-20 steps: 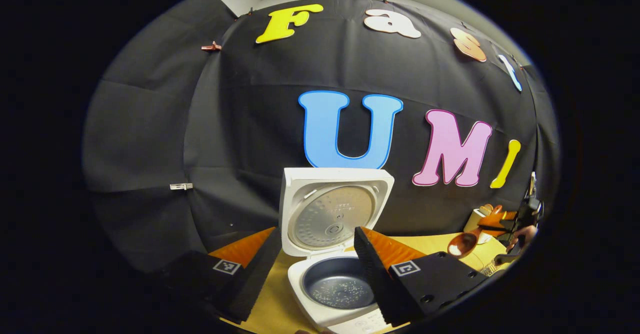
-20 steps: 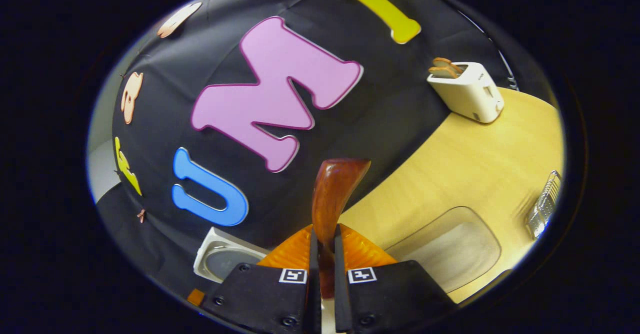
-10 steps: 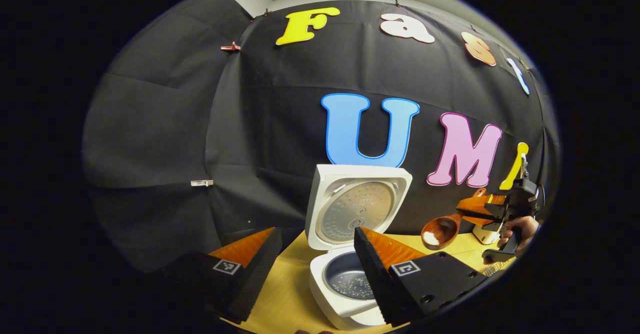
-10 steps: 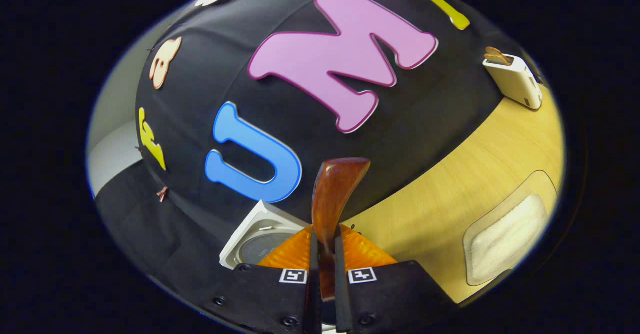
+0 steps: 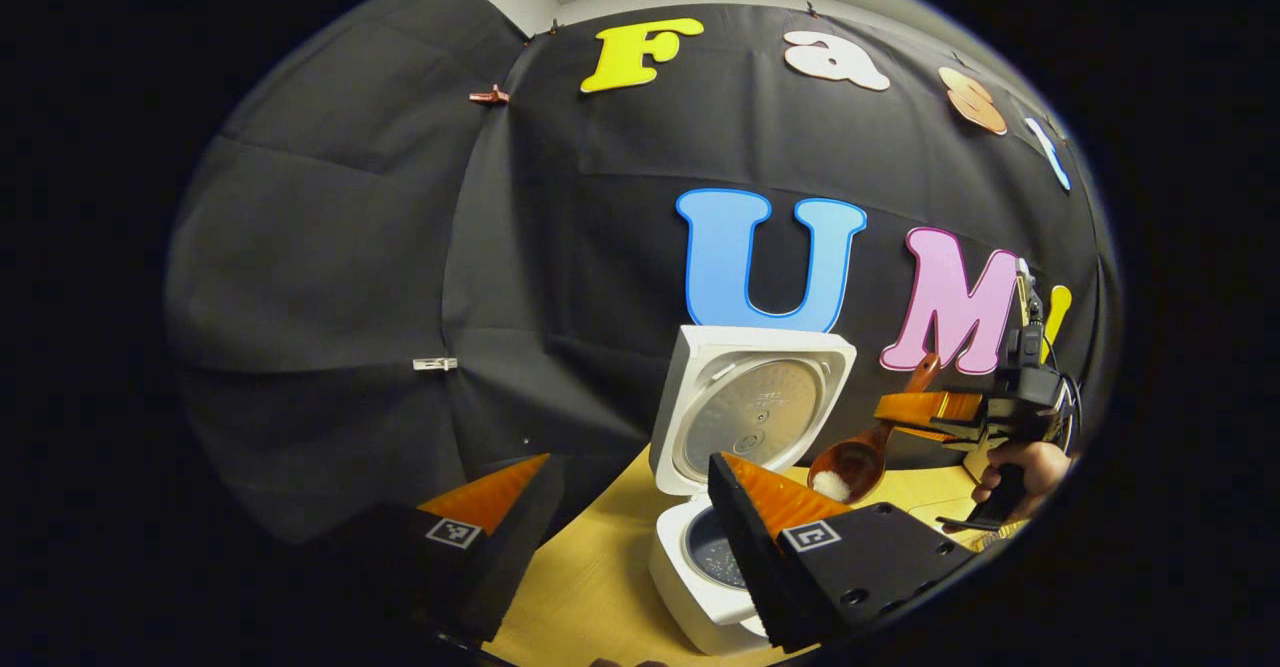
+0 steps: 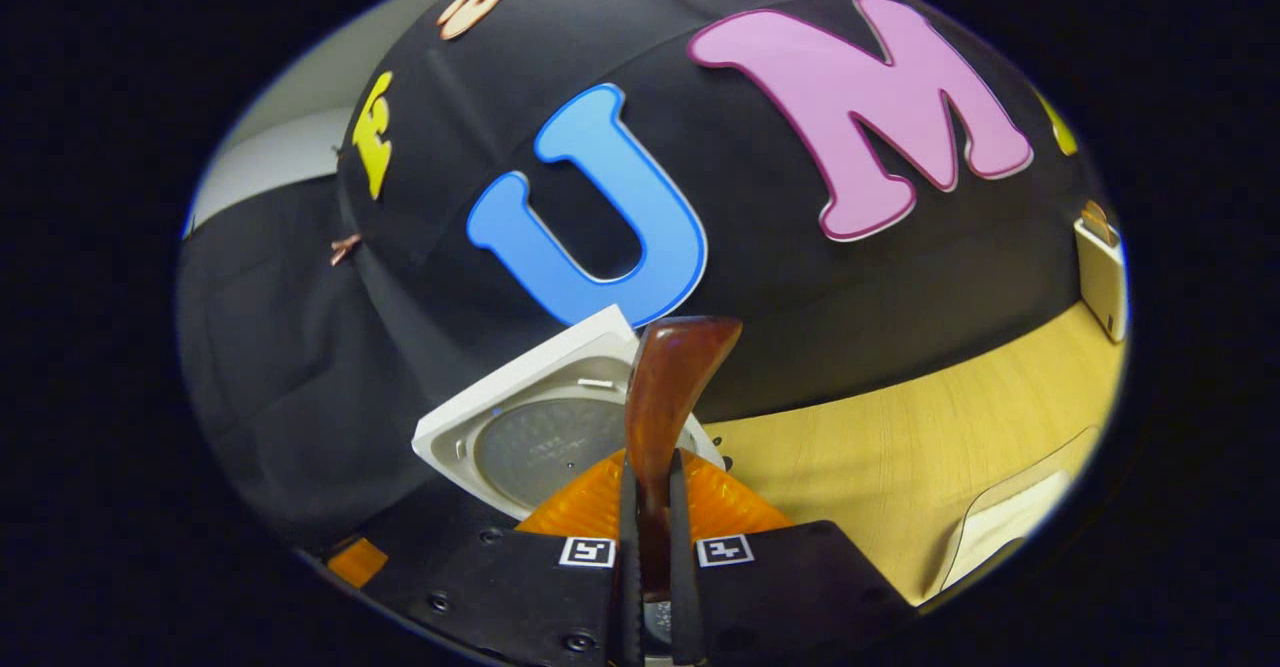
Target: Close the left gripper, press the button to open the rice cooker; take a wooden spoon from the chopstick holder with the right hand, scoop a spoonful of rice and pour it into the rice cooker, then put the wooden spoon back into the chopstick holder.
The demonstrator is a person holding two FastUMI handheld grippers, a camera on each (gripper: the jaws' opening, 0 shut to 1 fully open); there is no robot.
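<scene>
— Left gripper view first: what is sitting around the rice cooker [image 5: 745, 467]?

— It is standing open on the wooden tabletop [image 5: 590, 587], lid raised against the black cloth wall. The left gripper [image 5: 625, 522] is hovering near it, jaws spread wide and gripping nothing; its right finger is covering part of the pot.

— And the wooden spoon [image 5: 850, 462]?

— It is hanging to the right of the lid, bowl tilted and carrying a little white rice, above the tabletop just right of the pot. The right gripper [image 5: 925, 409], with a hand [image 5: 1020, 472] behind it, is clamping the handle.

— Right gripper view?

— The right gripper [image 6: 646, 537] jaws are pinching the spoon handle [image 6: 665, 387], which is rising ahead and crossing the lid [image 6: 545, 427]. A toaster [image 6: 1100, 267] is sitting far right, cut off by the edge, as is a clear tray [image 6: 1010, 522] of something white.
</scene>
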